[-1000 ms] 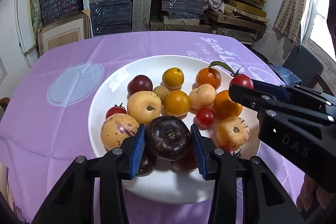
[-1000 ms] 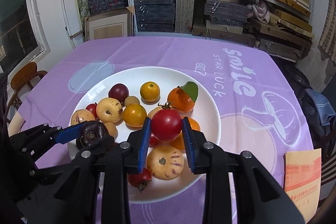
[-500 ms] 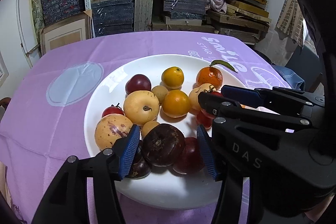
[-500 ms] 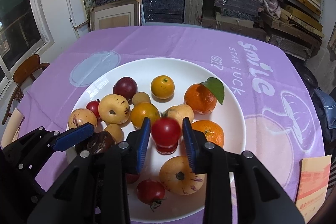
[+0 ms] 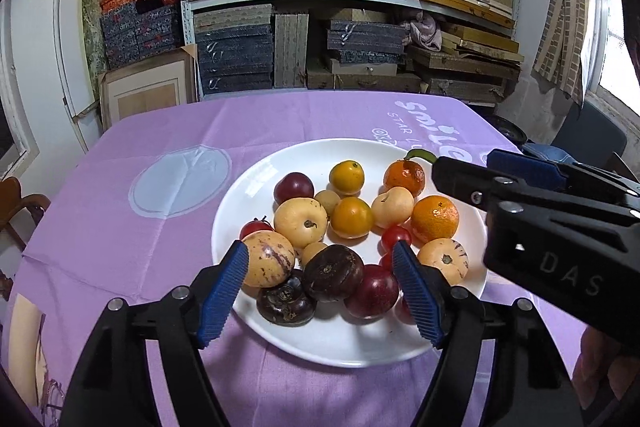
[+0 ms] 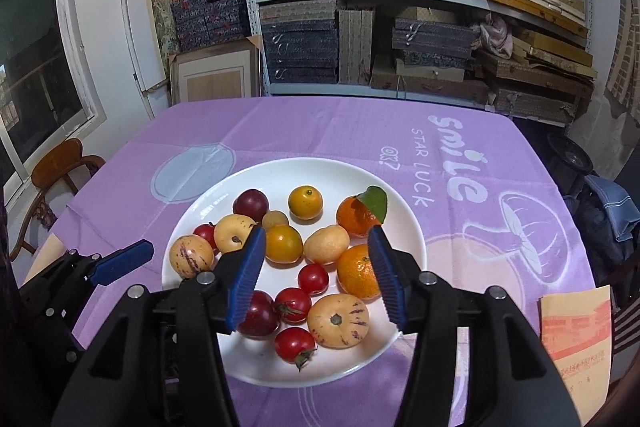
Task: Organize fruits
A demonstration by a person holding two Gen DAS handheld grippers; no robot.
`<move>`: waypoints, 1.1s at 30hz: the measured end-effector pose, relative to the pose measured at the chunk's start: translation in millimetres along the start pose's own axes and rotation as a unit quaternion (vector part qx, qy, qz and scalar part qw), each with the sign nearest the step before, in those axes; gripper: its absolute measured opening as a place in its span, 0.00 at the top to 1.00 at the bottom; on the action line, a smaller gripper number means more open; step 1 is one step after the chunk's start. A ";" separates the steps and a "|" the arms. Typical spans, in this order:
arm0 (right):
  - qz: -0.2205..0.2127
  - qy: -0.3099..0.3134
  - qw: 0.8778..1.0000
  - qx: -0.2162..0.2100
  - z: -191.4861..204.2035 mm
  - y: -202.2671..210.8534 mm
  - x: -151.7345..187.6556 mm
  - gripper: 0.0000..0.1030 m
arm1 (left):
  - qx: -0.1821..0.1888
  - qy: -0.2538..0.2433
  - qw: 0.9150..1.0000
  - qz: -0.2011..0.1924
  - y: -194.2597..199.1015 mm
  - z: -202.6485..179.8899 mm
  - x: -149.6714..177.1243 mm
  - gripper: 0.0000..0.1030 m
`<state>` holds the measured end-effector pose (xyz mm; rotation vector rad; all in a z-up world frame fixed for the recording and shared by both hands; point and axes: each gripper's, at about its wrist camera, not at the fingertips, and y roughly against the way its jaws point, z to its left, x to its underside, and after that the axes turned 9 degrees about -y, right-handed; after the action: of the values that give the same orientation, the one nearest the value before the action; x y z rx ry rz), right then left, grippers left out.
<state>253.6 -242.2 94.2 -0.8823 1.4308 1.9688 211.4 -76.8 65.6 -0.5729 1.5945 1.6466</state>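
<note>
Fruits: roughly sixteen pieces are seen heaped on the white plate (image 5: 256, 323) at mid-frame in both wrist views, on the purple-clothed counter (image 5: 120, 235).
Left gripper (image 5: 320, 291): its jaws are opening, blue pads parted to either side of the dark purple fruit (image 5: 333, 272) at lower centre of the left view; that fruit lies between them, resting on its neighbours, and is not pressed.
Right gripper (image 6: 316, 277): its jaws are opening too; a small cherry tomato (image 6: 313, 278) sits on the plate between the pads, untouched.
Handling, dark fruits: both appear smooth, rounded and probably firm-skinned; a hold across the widest middle is judged safest, since a glossy curve may slip from a high pinch.
Handling, tomatoes: judged light, thin-skinned and easily crushed; only gentle pressure is advised.
Handling, mandarins: the leafy mandarin (image 6: 357, 217) at upper right of the plate looks soft-peeled with some give; the sides, not the leaf, should be taken.
Handling, speckled melon (image 6: 338, 321): judged heavier; a wide, centred hold is called for.
Risk: round fruit stacked together may be set rolling when one is lifted.
</note>
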 end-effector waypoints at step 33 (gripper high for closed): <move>-0.061 -0.044 0.997 0.029 -10.5 100.1 150.7 0.04 | -0.060 0.014 0.998 -0.011 93.4 3.9 107.0 0.08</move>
<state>84.8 -273.2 35.9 -0.8267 1.3443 1.8435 74.8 -44.2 43.7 -0.6749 1.5109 1.7323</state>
